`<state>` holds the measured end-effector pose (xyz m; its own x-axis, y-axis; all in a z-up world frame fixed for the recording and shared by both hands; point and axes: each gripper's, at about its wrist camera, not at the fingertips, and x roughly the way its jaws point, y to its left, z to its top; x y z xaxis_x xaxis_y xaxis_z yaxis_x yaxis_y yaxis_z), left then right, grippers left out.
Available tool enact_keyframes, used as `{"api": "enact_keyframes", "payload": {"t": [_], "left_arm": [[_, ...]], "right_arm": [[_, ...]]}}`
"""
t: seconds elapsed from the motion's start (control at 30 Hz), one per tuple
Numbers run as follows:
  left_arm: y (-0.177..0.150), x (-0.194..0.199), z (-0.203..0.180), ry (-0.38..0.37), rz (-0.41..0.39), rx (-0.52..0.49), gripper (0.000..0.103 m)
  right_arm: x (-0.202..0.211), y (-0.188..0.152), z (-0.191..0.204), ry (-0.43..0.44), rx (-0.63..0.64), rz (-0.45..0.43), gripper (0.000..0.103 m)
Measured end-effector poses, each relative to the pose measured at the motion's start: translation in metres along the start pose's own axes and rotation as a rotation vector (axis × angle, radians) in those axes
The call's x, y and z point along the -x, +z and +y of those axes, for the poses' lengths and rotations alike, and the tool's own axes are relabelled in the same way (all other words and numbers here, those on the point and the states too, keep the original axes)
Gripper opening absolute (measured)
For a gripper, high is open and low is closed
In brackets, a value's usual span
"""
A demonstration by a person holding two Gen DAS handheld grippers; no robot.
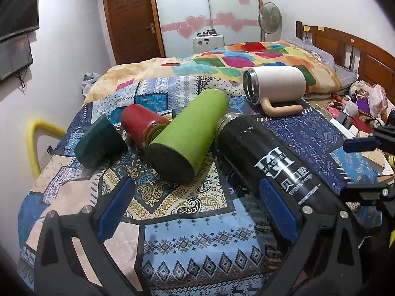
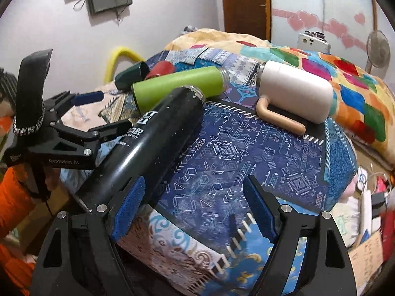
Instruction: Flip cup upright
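Several cups lie on their sides on a patterned cloth (image 1: pixel 185 234): a black flask (image 1: pixel 269 157), a green flask (image 1: pixel 190 133), a red cup (image 1: pixel 140 123), a dark green cup (image 1: pixel 101 143) and a white mug (image 1: pixel 276 83) with a beige handle. My left gripper (image 1: pixel 197 209) is open, its right finger against the black flask's side. My right gripper (image 2: pixel 195 209) is open over the cloth, its left finger beside the black flask (image 2: pixel 148 143). The left gripper (image 2: pixel 93 113) shows in the right wrist view, next to that flask.
A colourful duvet (image 1: pixel 246 59) lies behind the cups. Clutter sits at the right by the wooden headboard (image 1: pixel 350 46). A yellow tube (image 1: pixel 37 135) stands at the left by the wall. A fan (image 1: pixel 269 17) and a wardrobe stand behind.
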<state>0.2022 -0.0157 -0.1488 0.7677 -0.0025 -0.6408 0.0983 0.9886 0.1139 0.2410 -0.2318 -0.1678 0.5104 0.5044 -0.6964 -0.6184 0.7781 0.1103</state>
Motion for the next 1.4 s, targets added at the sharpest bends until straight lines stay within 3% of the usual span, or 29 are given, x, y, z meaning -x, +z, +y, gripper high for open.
{"api": "enact_keyframes", "payload": {"t": [0.13, 0.23, 0.43, 0.5, 0.63, 0.93, 1.2, 1.4], "left_arm": [[0.011, 0.003, -0.003, -0.060, 0.025, 0.006, 0.103], [0.021, 0.000, -0.012, -0.111, 0.063, 0.001, 0.103], [0.039, -0.023, -0.040, -0.213, 0.201, -0.027, 0.103], [0.041, -0.034, -0.048, -0.225, 0.253, -0.034, 0.102], [0.043, -0.060, -0.057, -0.219, 0.371, -0.024, 0.088], [0.045, -0.094, -0.058, -0.261, 0.511, 0.006, 0.083], [0.055, -0.089, -0.064, -0.263, 0.497, -0.037, 0.068], [0.064, -0.053, -0.068, -0.271, 0.386, -0.090, 0.066]], "right_arm": [[0.004, -0.005, 0.000, -0.002, -0.013, -0.018, 0.080], [0.011, -0.008, -0.001, -0.055, -0.012, -0.044, 0.080], [0.032, -0.009, -0.011, -0.165, -0.043, -0.142, 0.080], [0.038, -0.009, -0.015, -0.181, -0.062, -0.171, 0.080], [0.044, -0.011, -0.020, -0.197, -0.077, -0.213, 0.080], [0.044, -0.016, -0.028, -0.193, -0.096, -0.251, 0.080], [0.047, -0.021, -0.035, -0.196, -0.119, -0.249, 0.080], [0.056, -0.020, -0.034, -0.214, -0.121, -0.264, 0.080]]}}
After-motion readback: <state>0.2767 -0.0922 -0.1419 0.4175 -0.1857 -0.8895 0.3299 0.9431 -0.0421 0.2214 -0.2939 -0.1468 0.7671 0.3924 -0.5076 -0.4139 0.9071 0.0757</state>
